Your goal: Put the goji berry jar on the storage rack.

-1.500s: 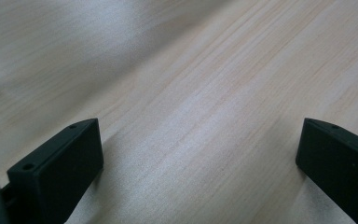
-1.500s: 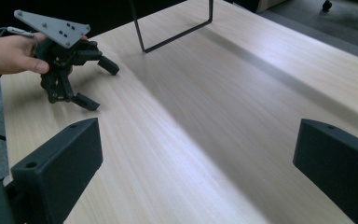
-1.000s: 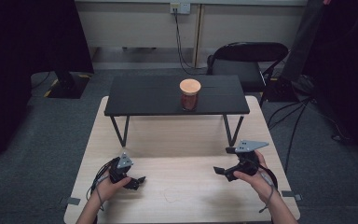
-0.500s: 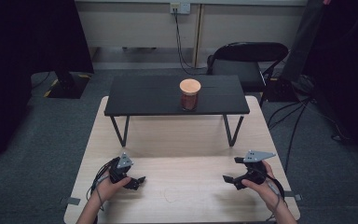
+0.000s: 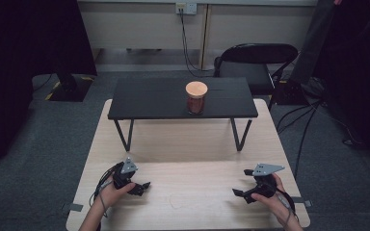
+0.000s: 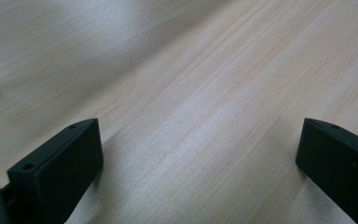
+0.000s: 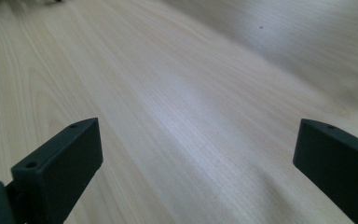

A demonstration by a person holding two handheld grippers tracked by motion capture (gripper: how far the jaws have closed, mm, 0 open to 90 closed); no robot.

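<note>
Both claws sit low at the near edge of the light wooden table (image 5: 188, 144), one in each of the person's hands. The left gripper (image 5: 142, 186) points inward toward the middle of the table, and in the left gripper view its 2 black jaws stand wide apart with nothing but bare wood grain between them. The right gripper (image 5: 238, 193) mirrors it, also aimed inward; the right gripper view shows its jaws spread just as wide over empty tabletop. Neither claw holds or touches anything.

Ahead of both claws, well apart from them, a small black table (image 5: 139, 98) stands on top of the wooden one on thin metal legs. On it, ahead and nearer the right gripper's side, stands the brown cup (image 5: 196, 97) with a pale orange top, upright and alone.

The step in hand looks to me like the reach for that cup. To do it well, I would lift the right gripper clear of the raised black surface before moving forward, keep the jaws open and level, approach the cup's side squarely at mid-height, and close gently so the cup does not tip or slide. Behind the tables stands a black chair (image 5: 255, 60).
</note>
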